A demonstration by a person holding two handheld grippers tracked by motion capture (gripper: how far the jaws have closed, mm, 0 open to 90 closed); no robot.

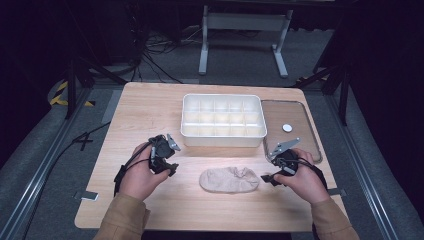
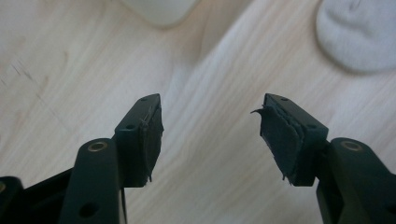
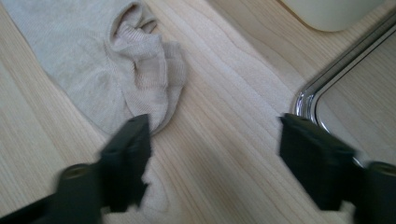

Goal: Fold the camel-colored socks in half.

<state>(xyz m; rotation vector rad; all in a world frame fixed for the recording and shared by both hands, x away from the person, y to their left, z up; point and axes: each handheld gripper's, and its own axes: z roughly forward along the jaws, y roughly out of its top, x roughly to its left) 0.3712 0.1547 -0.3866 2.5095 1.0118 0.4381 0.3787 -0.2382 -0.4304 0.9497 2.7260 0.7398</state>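
- Beige knit sock (image 1: 229, 179) lies flat and slightly rumpled on the wooden table (image 1: 150, 107), between the two hands and in front of the white compartment box (image 1: 223, 120).
- Judged from how things lie, the work is at its start: the sock is unfolded and unheld, and the compartments of the box that can be seen look empty.
- A clear lid (image 1: 291, 129) with a metal rim lies flat just to the right of the box, so the box is already open; what seems left is to take hold of the sock, likely fold or bunch it, and set it in a compartment.
- Right gripper (image 1: 274, 176) sits at the sock's right end with its jaws spread wide; in the right gripper view (image 3: 212, 140) the near jaw stands at the hem of the cuff, overlapping or just touching it, but nothing is clamped.
- Left gripper (image 1: 162, 159) hovers to the left of the sock, apart from it; in the left gripper view (image 2: 210, 126) the jaws stand wide with bare wood between them and the sock's toe (image 2: 359, 32) off at the upper right corner.
- Neither gripper holds anything.
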